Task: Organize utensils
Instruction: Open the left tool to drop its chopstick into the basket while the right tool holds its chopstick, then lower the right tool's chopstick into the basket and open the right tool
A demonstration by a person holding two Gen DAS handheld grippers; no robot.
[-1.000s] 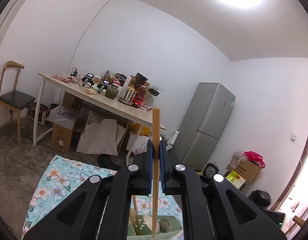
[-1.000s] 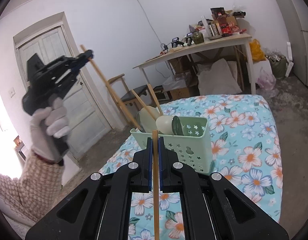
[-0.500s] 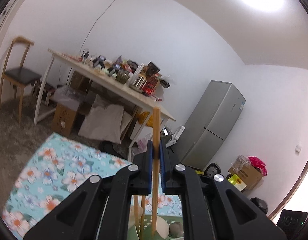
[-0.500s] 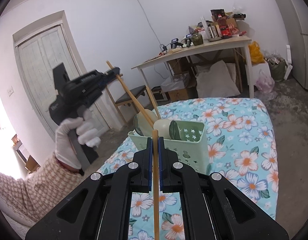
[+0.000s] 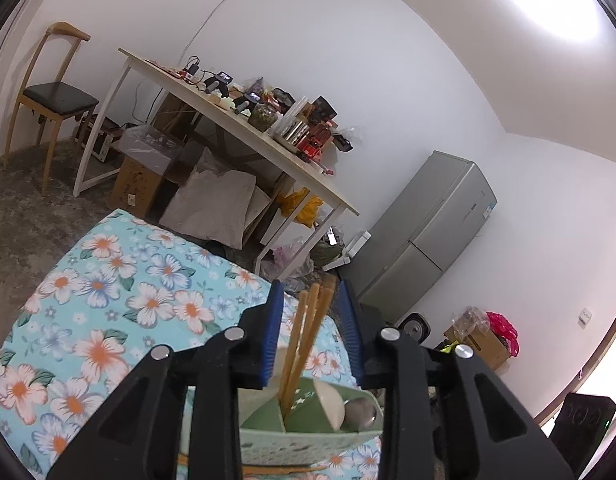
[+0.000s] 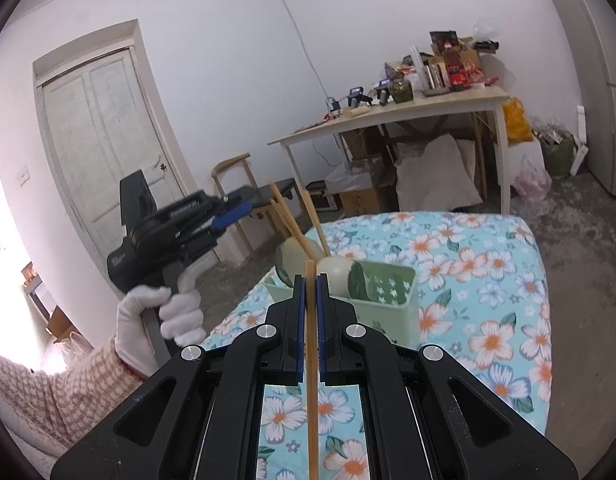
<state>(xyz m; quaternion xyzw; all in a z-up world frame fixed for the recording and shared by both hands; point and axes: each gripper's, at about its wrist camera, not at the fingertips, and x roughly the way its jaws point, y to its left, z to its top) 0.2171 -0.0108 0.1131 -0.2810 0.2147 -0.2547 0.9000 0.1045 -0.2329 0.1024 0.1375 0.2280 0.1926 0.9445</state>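
My left gripper (image 5: 312,294) hovers just above the pale green utensil caddy (image 5: 308,438), and its jaws are opening. Wooden chopsticks (image 5: 304,340) stand in the caddy between the blue pads, and the pads do not press on them. Spoons (image 5: 327,400) lie in the same caddy. In the right wrist view, a white-gloved hand (image 6: 156,320) holds the left gripper (image 6: 238,212) to the left of the caddy (image 6: 391,300), beside the leaning chopsticks (image 6: 304,232). My right gripper (image 6: 311,278) is shut on a single chopstick (image 6: 310,360), short of the caddy.
The caddy sits on a table under a blue floral cloth (image 6: 487,280). Behind it are a cluttered wooden table (image 6: 407,108), a wooden chair (image 6: 244,184), a grey fridge (image 5: 427,232), boxes and bags on the floor, and a white door (image 6: 104,140).
My left gripper sank toward the caddy and its jaws parted, letting go of the chopstick, which now stands in the caddy with the others. The right gripper kept still with its chopstick.
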